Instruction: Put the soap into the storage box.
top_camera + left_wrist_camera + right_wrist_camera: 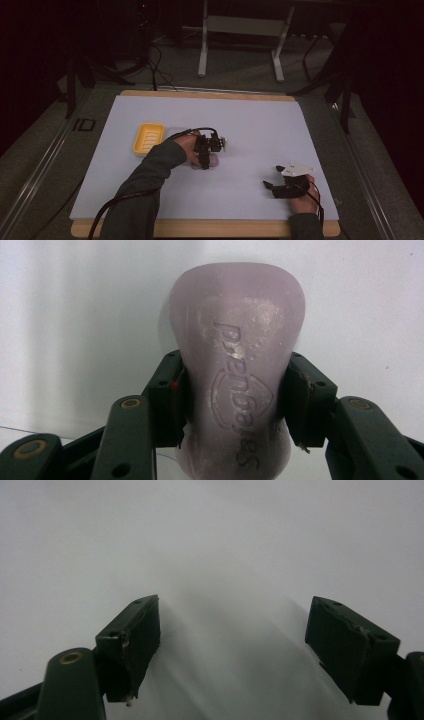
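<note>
Your left claw point(234, 395) is clamped on the pale purple soap bar point(235, 370), pads point(172, 400) pressed against both sides of its narrow waist, embossed lettering facing up. Soap sits on the white table point(260, 125) near mid-table, just right of the yellow soap dish point(148, 138). Your right claw point(232, 645) has its jaws wide apart, nothing between them, hovering low over bare table at the near right, well apart from the soap

soap bar point(236, 375) | lower end cut off by frame edge (embossed lettering partly unreadable)
</note>
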Motion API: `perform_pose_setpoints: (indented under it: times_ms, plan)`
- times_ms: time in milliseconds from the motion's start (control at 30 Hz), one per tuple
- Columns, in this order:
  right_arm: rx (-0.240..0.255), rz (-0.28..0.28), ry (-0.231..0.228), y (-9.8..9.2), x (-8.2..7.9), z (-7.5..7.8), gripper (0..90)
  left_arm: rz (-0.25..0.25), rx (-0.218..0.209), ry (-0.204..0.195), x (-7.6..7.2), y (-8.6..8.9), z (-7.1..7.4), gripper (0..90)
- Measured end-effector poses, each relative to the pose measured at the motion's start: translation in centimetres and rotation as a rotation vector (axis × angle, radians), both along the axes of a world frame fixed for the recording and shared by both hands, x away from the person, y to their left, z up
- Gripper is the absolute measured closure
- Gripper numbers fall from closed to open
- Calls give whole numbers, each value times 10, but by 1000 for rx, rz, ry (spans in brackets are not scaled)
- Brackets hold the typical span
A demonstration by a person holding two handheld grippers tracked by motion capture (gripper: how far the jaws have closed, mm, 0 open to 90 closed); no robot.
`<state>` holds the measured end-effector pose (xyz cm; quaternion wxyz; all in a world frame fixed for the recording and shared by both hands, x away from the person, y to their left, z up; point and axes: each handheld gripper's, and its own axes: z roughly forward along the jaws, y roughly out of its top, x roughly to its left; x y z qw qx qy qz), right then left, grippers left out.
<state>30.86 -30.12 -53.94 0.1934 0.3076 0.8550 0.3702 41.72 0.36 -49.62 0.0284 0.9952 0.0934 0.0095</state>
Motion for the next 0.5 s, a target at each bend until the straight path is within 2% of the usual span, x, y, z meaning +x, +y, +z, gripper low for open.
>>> perform_pose_setpoints:
  times_ms: [500]
  plan:
    - [0, 0, -1, 0, 0, 0, 218, 2, 1, -11, 0, 9, 6, 500]
